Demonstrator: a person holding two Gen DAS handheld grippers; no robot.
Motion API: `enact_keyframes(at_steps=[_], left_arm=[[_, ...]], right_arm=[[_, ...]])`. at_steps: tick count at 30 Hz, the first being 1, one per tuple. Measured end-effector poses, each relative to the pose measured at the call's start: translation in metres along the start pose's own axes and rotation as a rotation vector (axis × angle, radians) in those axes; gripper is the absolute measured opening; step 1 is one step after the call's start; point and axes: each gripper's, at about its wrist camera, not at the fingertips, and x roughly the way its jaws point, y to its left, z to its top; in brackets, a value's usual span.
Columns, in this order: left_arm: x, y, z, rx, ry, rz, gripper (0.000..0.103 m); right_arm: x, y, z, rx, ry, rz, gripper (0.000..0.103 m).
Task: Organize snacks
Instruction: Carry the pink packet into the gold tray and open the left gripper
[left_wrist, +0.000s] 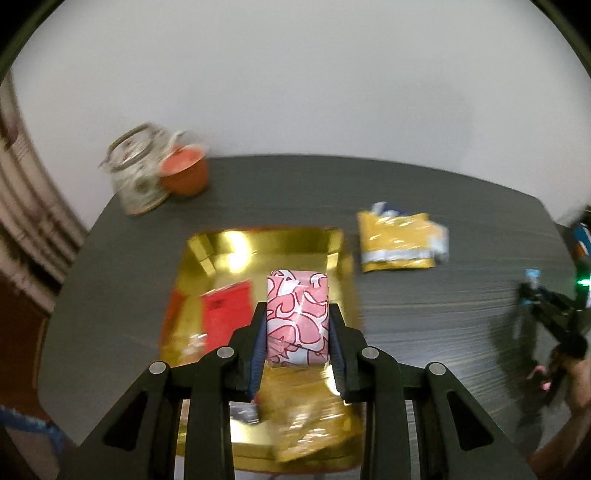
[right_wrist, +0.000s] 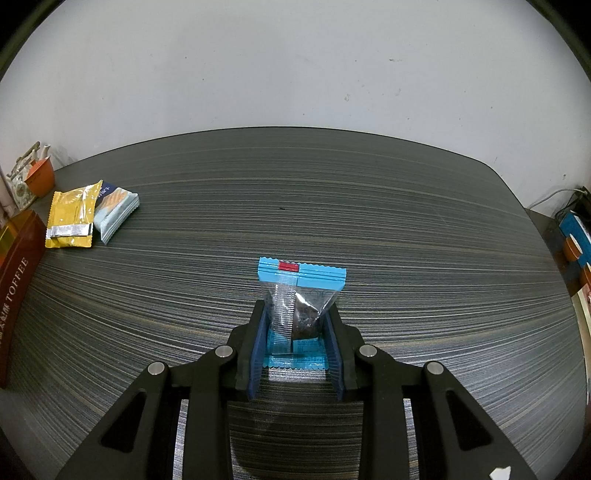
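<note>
My left gripper (left_wrist: 297, 314) is shut on a pink and white patterned snack pack (left_wrist: 297, 314) and holds it above a shiny gold tray (left_wrist: 258, 243). The tray holds a red packet (left_wrist: 225, 314) and a gold-wrapped snack (left_wrist: 310, 421). My right gripper (right_wrist: 297, 314) is shut on a blue and clear snack pack (right_wrist: 301, 295) with a dark piece inside, low over the striped table. A yellow packet (right_wrist: 72, 218) and a pale blue wafer pack (right_wrist: 116, 212) lie at the far left; the yellow packet also shows in the left wrist view (left_wrist: 399, 240).
A patterned teapot (left_wrist: 138, 173) and an orange cup (left_wrist: 184, 173) stand at the table's back left corner. A dark red toffee box (right_wrist: 16, 280) sits at the left edge. The right gripper and hand (left_wrist: 554, 332) show at the right. The wall lies behind.
</note>
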Motion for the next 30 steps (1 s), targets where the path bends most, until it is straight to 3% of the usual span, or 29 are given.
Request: enact_keyframes(at_steps=[5, 9, 21, 30], left_arm=[[0.019, 0.036, -0.009, -0.042, 0.03, 0.055, 0.031], [0.035, 0.056, -0.013, -0.088, 0.066, 0.049, 0.031], [0.075, 0.063, -0.016, -0.066, 0.125, 0.079, 0.031], [0.079, 0.072, -0.019, -0.089, 0.141, 0.092, 0.036]], right_arm=[[0.0, 0.0, 0.0, -0.004, 0.0, -0.003, 0.027], [0.001, 0.0, 0.0, -0.008, 0.0, -0.003, 0.027], [0.001, 0.001, 0.0, -0.014, 0.0, -0.004, 0.027], [0.001, 0.0, 0.0, -0.015, 0.0, -0.005, 0.027]])
